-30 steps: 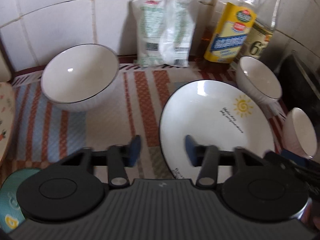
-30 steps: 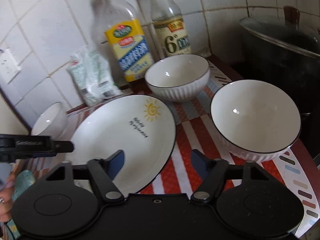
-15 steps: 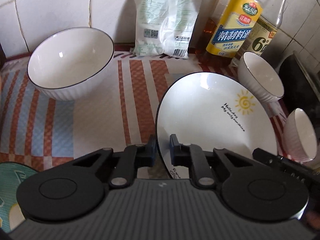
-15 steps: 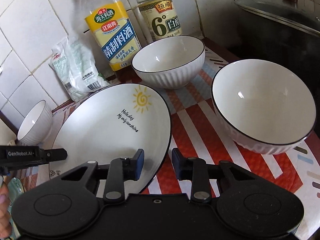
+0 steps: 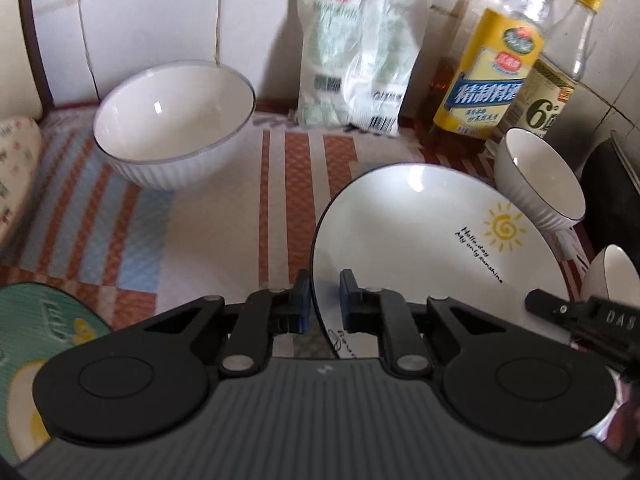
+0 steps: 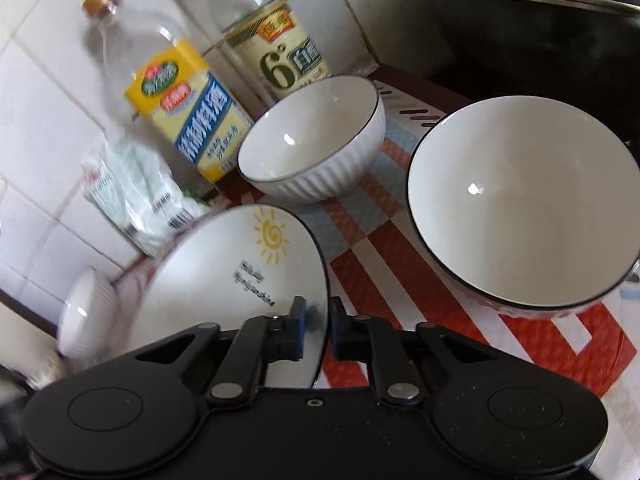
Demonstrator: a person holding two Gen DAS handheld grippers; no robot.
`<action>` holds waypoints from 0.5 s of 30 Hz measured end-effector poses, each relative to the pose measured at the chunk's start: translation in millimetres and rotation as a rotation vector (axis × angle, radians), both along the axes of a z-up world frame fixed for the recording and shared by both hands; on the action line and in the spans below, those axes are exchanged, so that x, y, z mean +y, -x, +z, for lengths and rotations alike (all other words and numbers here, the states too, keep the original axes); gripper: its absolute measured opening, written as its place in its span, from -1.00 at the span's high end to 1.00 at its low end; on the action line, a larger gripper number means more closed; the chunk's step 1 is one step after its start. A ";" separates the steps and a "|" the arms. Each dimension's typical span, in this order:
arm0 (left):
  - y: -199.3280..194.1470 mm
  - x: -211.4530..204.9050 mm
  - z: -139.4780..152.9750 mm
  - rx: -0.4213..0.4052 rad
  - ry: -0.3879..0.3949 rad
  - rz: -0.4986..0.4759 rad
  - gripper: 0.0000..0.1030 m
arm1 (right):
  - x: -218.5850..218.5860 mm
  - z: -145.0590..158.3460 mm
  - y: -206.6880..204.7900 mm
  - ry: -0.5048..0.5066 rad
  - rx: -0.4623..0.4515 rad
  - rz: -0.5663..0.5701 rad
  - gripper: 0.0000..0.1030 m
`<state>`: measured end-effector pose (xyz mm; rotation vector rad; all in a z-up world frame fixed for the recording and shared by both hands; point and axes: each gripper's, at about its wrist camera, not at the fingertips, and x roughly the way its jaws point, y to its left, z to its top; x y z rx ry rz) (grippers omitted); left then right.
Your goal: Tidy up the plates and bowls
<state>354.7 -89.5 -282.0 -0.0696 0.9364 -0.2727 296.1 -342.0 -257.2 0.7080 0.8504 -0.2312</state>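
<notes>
A white plate with a sun drawing (image 5: 432, 240) is pinched at its left rim by my left gripper (image 5: 324, 300), which is shut on it. My right gripper (image 6: 318, 330) is shut on the same plate (image 6: 240, 280) at its right rim, and the plate is tilted up off the striped mat. A large white bowl (image 5: 174, 120) stands at the back left. A smaller white bowl (image 6: 316, 140) stands by the bottles, and a big white bowl (image 6: 524, 204) stands to the right of the plate.
A yellow-labelled bottle (image 5: 492, 80), a vinegar bottle (image 6: 276, 44) and a plastic bag (image 5: 356, 64) stand against the tiled wall. A dark lidded pot (image 6: 540, 24) is at the far right. A green plate (image 5: 36, 344) lies at the near left on the striped mat (image 5: 224, 208).
Both grippers have closed fully on the plate's opposite rims, and the plate has lifted and tilted, most visibly in the right wrist view.
</notes>
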 end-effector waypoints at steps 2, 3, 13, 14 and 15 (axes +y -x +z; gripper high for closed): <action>7.1 -0.2 7.2 -0.015 -0.016 0.021 0.74 | 4.6 7.1 -1.6 0.031 0.003 0.022 0.72; 10.3 1.9 10.2 -0.013 -0.008 0.034 0.74 | 4.5 9.6 -1.8 0.025 -0.001 0.031 0.74; 58.1 25.6 32.6 -0.024 -0.032 0.084 0.74 | 12.0 28.7 13.9 0.031 -0.009 0.187 0.72; 63.1 26.9 33.8 -0.027 -0.041 0.089 0.74 | 14.0 29.6 17.0 0.035 -0.006 0.204 0.72; 67.3 28.9 34.0 -0.028 -0.044 0.089 0.74 | 15.9 30.4 19.6 0.034 0.001 0.226 0.71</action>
